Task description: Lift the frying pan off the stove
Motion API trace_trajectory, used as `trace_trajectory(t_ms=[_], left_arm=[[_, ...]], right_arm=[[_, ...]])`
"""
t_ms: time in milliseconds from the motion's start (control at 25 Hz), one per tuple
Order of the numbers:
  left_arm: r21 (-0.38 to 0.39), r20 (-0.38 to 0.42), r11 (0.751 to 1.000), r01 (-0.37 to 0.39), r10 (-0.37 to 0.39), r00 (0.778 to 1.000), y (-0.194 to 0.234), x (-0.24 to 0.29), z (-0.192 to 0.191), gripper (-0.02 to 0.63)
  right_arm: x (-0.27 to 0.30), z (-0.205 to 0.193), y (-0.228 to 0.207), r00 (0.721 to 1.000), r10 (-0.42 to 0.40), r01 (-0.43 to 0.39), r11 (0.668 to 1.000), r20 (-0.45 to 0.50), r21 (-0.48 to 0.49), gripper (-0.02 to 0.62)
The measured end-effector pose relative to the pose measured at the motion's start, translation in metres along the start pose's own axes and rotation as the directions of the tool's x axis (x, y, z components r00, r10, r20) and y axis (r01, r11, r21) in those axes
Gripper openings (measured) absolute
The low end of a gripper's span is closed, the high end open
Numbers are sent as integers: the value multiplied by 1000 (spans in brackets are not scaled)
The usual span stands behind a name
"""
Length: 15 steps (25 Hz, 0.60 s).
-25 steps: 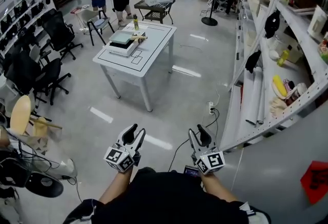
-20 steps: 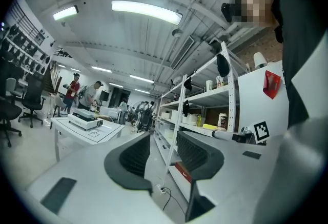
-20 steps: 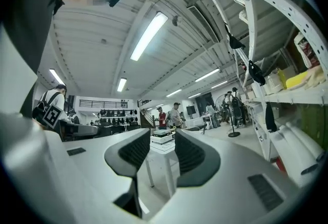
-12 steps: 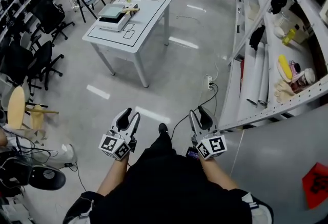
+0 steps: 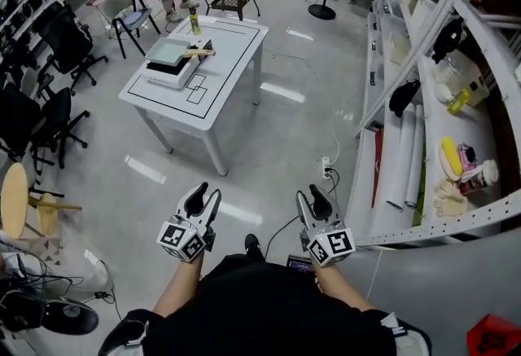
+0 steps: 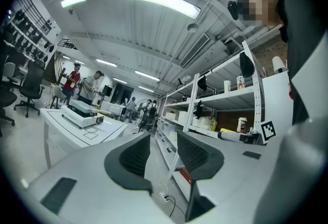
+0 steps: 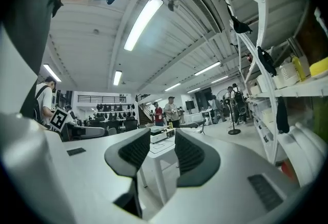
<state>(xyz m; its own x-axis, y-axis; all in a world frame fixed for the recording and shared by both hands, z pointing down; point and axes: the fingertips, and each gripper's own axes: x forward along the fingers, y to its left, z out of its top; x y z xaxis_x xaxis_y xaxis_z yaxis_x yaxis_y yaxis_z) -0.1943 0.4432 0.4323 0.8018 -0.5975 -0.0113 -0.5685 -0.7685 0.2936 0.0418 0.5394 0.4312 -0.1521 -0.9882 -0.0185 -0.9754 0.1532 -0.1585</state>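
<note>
Both claws held low in front of body, well apart from white table (image 5: pixel 229 61). left gripper (image 5: pixel 205 193) jaws spread, nothing between em. right gripper (image 5: pixel 310 193) same deal, gaping, empty. Stove (image 5: pixel 169 65) sits on table's left half. Frying pan (image 5: pixel 199 51) seems to be at stove's far right corner, wooden handle poking out, tbh too tiny to be sure

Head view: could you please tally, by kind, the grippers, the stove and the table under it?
Grippers: 2, the left gripper and the right gripper, both with fingers apart and empty
Stove: 1
Table: 1
Total: 4
</note>
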Motion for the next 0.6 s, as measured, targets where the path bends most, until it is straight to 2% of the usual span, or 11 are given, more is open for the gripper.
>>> trace_trajectory(t_ms=[120, 280, 600], left_arm=[[-18, 30, 1000, -12, 13, 999, 29, 28, 18, 167], [6, 40, 1000, 24, -24, 999, 56, 63, 34, 167], [-36, 34, 999, 30, -29, 999, 91, 97, 19, 167]], right_arm=[[41, 19, -7, 1000, 18, -18, 1000, 15, -20, 158], [81, 49, -11, 997, 22, -15, 996, 77, -83, 158], [118, 30, -39, 999, -17, 20, 996, 31, -86, 158]])
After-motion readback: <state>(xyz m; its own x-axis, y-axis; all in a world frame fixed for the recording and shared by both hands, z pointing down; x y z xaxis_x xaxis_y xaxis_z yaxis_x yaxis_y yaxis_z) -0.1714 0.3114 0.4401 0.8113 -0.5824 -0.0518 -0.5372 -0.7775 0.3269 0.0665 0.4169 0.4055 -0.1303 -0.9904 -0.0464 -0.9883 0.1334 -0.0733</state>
